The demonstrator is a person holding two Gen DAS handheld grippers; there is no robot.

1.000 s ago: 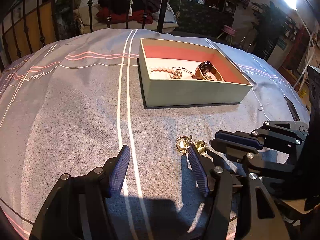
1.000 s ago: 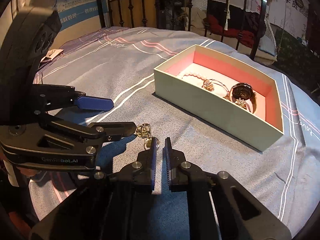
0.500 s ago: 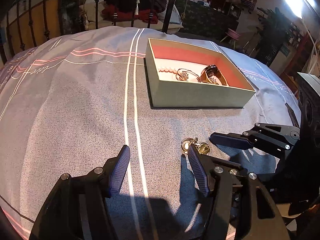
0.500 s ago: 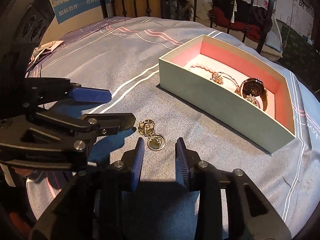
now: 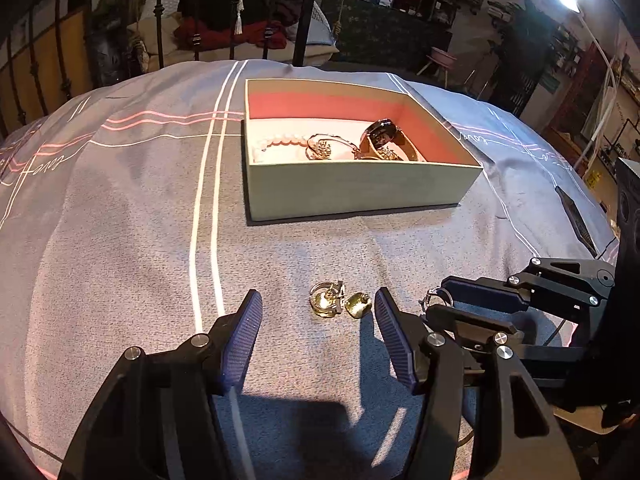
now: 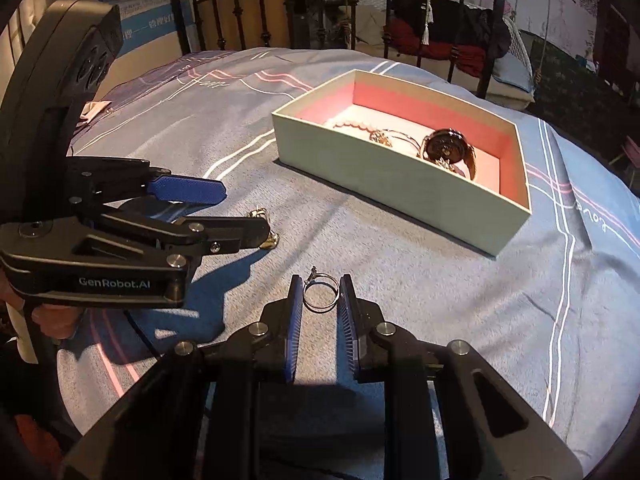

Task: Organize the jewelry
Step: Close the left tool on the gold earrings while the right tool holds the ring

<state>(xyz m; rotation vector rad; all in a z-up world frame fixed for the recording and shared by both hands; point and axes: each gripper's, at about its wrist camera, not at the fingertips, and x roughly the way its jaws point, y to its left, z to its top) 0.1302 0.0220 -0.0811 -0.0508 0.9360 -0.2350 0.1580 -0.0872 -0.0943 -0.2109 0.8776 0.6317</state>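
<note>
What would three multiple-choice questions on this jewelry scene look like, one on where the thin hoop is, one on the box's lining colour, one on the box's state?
1. Where is the thin hoop? A. in the box; B. between the fingers of the right gripper; C. on a pillow.
2. The inner walls of the box are: A. pink; B. green; C. black.
3. The box is: A. lidded; B. tipped over; C. open-topped.

Answers: B, the closing fingers flank the hoop on both sides; A, pink lining shows behind the pearl bracelet; C, the jewelry inside is in plain view.
</note>
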